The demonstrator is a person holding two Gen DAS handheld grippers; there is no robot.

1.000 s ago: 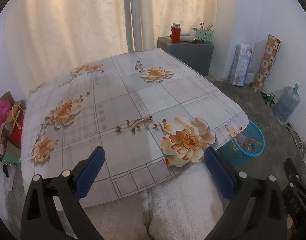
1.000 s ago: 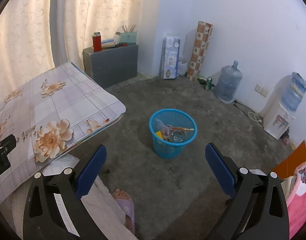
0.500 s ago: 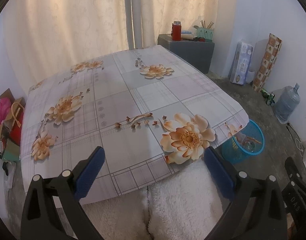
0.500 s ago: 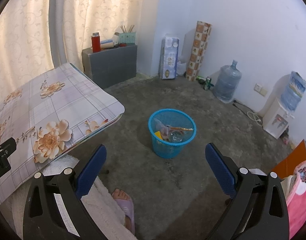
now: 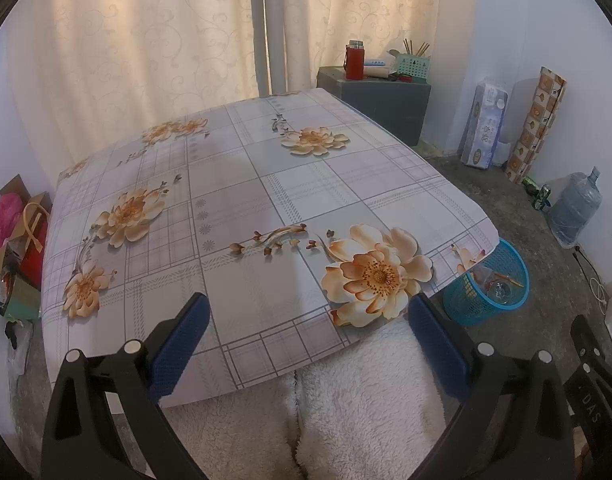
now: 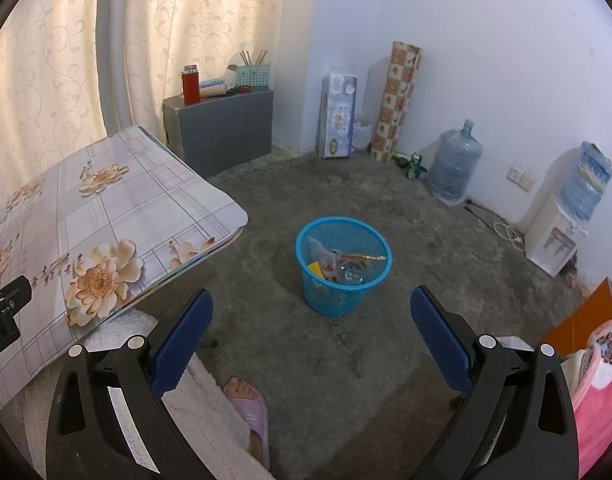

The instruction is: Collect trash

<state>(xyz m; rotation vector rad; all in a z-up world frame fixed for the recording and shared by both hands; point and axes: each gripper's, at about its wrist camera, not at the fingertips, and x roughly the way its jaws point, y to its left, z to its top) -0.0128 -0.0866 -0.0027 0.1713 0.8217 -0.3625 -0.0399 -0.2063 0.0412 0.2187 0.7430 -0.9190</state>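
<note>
Left gripper [image 5: 306,344] hangs over the near edge of the table [image 5: 234,184], jaws spread wide and gripping nothing; its blue pads [image 5: 180,342] touch nothing, with the floral tablecloth showing between them. Below it, white fluffy fabric [image 5: 345,408] covers the person's lap.

Across to the right gripper [image 6: 311,338]: jaws just as wide apart, nothing in them, aimed down at the bare concrete floor [image 6: 425,240]. Straight ahead between its fingers stands the blue mesh basket [image 6: 343,292], upright on the floor, mouth facing up, just off the table's right corner. Trash lies inside it: a crumpled wrapper [image 6: 325,258], something yellow, a clear rounded piece, and a thin orange stick [image 6: 361,257] lying roughly level across the top, its long axis running left to right. A foot in a lilac slipper [image 6: 250,412] shows near the bottom. Against the far wall stands a water jug [image 6: 451,166].
</note>
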